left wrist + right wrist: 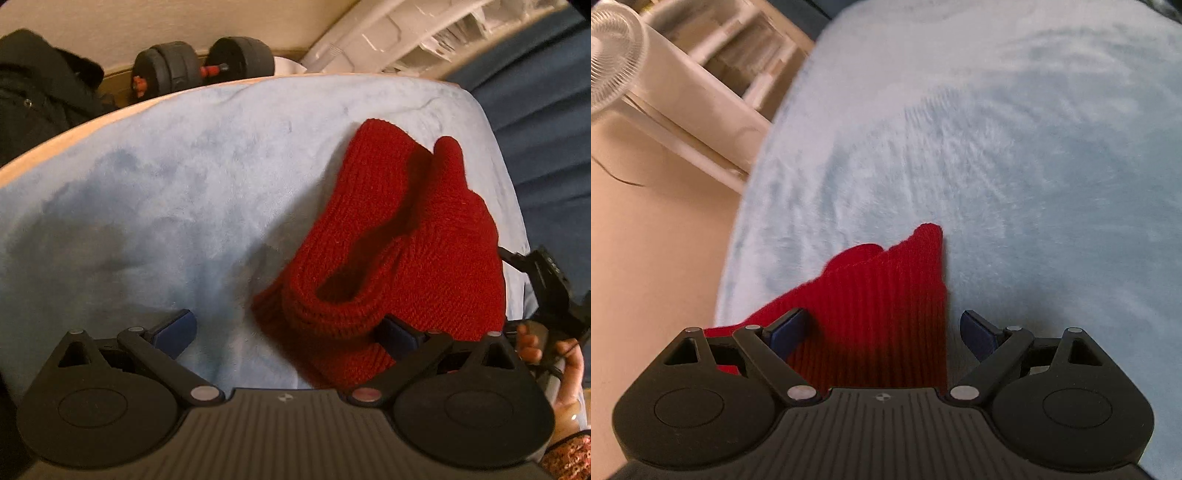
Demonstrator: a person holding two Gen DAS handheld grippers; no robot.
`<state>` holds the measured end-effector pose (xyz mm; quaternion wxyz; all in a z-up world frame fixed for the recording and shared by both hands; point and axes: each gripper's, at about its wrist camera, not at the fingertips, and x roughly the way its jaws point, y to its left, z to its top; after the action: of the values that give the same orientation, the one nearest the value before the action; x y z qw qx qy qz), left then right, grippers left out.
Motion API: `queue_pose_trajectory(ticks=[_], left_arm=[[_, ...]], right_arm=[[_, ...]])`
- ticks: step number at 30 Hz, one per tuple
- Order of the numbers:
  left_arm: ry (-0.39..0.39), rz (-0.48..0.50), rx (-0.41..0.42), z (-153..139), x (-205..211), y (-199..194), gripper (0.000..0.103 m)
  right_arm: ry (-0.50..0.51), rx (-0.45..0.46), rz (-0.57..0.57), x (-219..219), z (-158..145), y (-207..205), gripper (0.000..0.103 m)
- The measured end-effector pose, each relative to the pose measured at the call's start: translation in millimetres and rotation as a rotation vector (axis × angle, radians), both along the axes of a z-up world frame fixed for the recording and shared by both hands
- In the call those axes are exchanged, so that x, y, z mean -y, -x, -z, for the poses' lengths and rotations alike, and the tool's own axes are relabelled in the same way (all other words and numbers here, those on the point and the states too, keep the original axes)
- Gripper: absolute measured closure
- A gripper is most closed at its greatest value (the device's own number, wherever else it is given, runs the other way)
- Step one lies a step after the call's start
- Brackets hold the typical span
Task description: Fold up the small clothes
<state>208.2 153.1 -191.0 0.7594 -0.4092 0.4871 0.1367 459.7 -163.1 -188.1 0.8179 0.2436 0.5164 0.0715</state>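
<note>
A red knitted garment with a ribbed, rolled opening lies crumpled on the light blue fleece blanket, right of centre in the left wrist view. My left gripper is open wide; the knit's rolled edge lies against its right finger, while its left finger rests over bare blanket. In the right wrist view the red knit reaches in between the spread fingers of my right gripper, which is open and low over the blanket. The right gripper's body and a hand show at the left wrist view's right edge.
Beyond the blanket's far edge lie a black dumbbell, a black jacket and a white rack. Dark blue fabric borders the right side. A white fan, white shelving and beige floor lie left of the blanket.
</note>
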Motion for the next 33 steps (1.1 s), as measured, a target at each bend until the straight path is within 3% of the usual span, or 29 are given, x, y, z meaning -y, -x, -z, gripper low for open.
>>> queue_pose_trajectory(ticks=[2, 3, 4, 5, 7, 10, 12, 15, 18, 21, 25, 29, 31, 32, 33], left_arm=[[-0.026, -0.006, 0.009, -0.4, 4.2, -2.1, 0.002], [-0.049, 0.001, 0.013, -1.2, 6.5, -5.4, 0.011], [-0.065, 0.023, 0.025, -3.0, 8.0, -8.5, 0.031], [-0.063, 0.06, 0.042, -4.6, 7.9, -14.1, 0.037], [-0.069, 0.099, 0.03, -6.8, 4.4, -26.1, 0.044], [-0.103, 0.198, 0.031, -11.1, -4.8, -50.9, 0.054], [-0.146, 0.299, 0.056, -18.2, -11.0, -76.5, 0.054], [-0.224, 0.525, 0.119, -34.1, -3.4, -138.0, 0.055], [-0.272, 0.766, 0.185, -47.1, 41.2, -203.9, 0.055], [-0.341, 0.944, 0.226, -53.8, 105.4, -239.5, 0.055], [-0.433, 0.956, 0.232, -53.8, 134.0, -239.4, 0.055], [-0.377, 0.882, 0.223, -52.5, 101.8, -244.8, 0.055], [-0.377, 0.823, 0.219, -54.1, 82.5, -252.0, 0.044], [-0.393, 0.783, 0.221, -58.3, 73.2, -249.6, 0.031], [-0.413, 0.748, 0.229, -60.7, 68.6, -248.2, 0.024]], right_arm=[[0.003, -0.026, 0.004, -6.6, 10.3, -11.5, 0.007], [-0.004, -0.045, -0.002, -8.4, 13.6, -16.2, 0.008], [-0.023, -0.061, -0.022, -10.5, 16.7, -20.5, 0.012], [-0.026, -0.058, -0.034, -10.9, 16.2, -21.2, 0.019], [0.046, -0.052, -0.094, -15.2, 13.5, -19.2, 0.056], [0.021, 0.002, -0.086, 6.8, 0.5, 7.2, 0.066], [-0.018, 0.026, 0.0, 38.0, -4.2, 44.1, 0.067], [-0.118, 0.043, 0.207, 94.4, 3.7, 136.2, 0.067], [-0.282, 0.071, 0.47, 120.6, 28.5, 255.6, 0.067], [-0.39, 0.092, 0.651, 104.2, 52.4, 328.3, 0.067], [-0.369, 0.099, 0.646, 103.2, 48.9, 322.7, 0.067], [-0.354, 0.105, 0.59, 107.3, 44.3, 317.6, 0.066], [-0.355, 0.102, 0.595, 108.1, 44.0, 316.9, 0.065], [-0.355, 0.095, 0.599, 107.8, 45.0, 316.4, 0.064], [-0.349, 0.088, 0.601, 108.0, 46.3, 315.8, 0.06]])
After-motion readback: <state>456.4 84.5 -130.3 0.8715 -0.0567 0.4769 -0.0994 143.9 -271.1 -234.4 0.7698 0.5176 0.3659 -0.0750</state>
